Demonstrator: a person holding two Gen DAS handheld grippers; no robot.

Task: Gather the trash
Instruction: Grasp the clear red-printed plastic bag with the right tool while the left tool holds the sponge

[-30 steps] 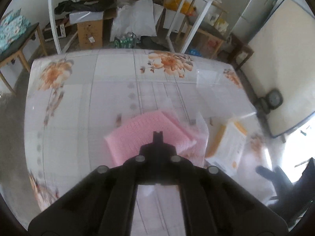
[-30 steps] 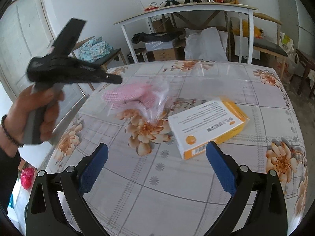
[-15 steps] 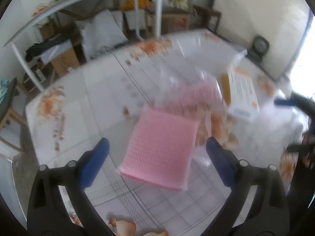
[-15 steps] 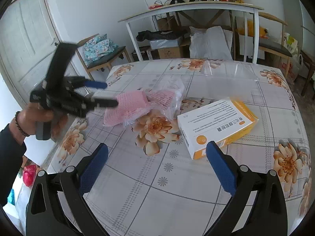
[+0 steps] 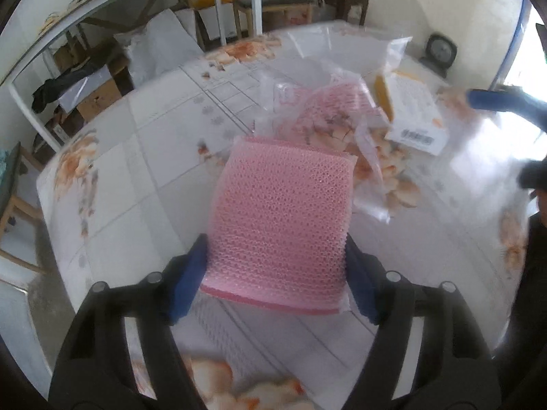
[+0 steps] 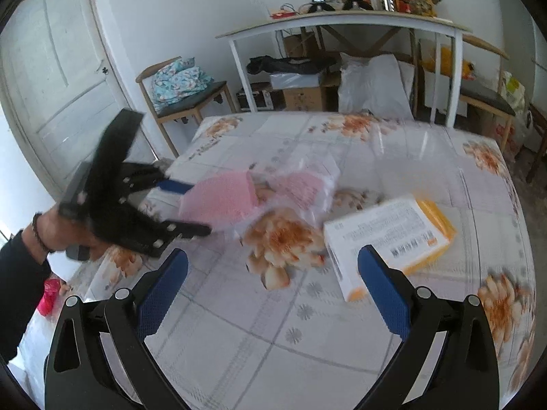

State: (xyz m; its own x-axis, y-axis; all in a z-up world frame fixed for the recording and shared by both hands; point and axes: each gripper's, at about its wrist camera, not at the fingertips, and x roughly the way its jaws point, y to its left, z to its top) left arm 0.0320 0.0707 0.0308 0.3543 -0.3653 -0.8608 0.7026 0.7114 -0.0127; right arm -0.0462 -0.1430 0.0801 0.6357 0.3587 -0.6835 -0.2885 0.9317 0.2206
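Observation:
A pink foam mesh sheet (image 5: 280, 218) lies on the flowered tablecloth (image 5: 136, 171), its far end against a crumpled clear plastic bag (image 5: 328, 116) holding more pink mesh. My left gripper (image 5: 273, 273) straddles the sheet's near end; its jaws are closing and the blue pads (image 5: 191, 273) meet both side edges. The right wrist view shows the same sheet (image 6: 222, 198) between the left gripper's (image 6: 198, 208) fingers, held by a hand. My right gripper (image 6: 273, 263) hovers open over the table with nothing between its fingers. A white and orange box (image 6: 389, 235) lies just beyond its right finger.
A flat clear plastic bag (image 5: 342, 44) lies at the table's far side. Behind the table stand a white-framed desk (image 6: 342, 24) with clutter under it and a chair with folded cloth (image 6: 181, 82). A door (image 6: 58, 78) is at the left.
My left gripper went from shut to wide open, rolled, dropped toward the table, and its jaws now close around the pink sheet. My right gripper shifted slightly, staying open.

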